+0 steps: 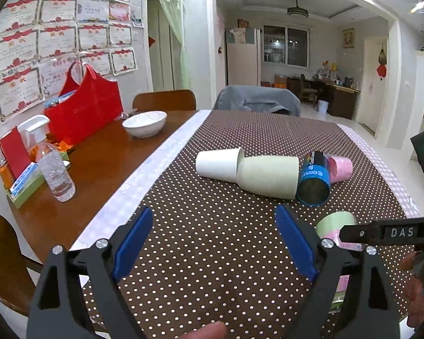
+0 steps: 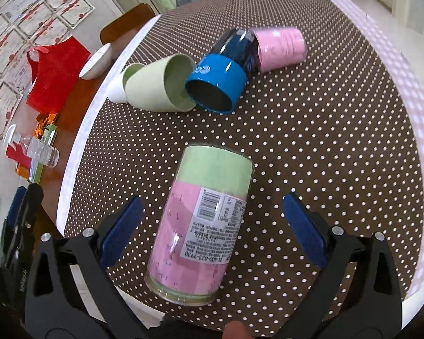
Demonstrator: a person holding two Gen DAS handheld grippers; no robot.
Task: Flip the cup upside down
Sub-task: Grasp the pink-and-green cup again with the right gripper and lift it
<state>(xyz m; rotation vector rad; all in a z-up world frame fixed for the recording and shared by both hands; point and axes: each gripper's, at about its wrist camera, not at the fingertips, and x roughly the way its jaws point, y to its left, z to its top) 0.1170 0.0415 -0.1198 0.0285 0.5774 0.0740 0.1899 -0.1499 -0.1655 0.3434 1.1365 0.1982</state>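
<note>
A pink and green cup with a barcode label stands upside down on the polka-dot tablecloth, between the wide-open blue fingers of my right gripper, which do not touch it. It also shows in the left wrist view, partly behind the right gripper. My left gripper is open and empty over bare cloth. Further off lie several cups on their sides: a white cup, a pale green cup, a blue cup and a pink cup.
On the wooden table's left side are a white bowl, a red bag, a spray bottle and small boxes. Chairs stand at the far edge. The table edge runs close on the right.
</note>
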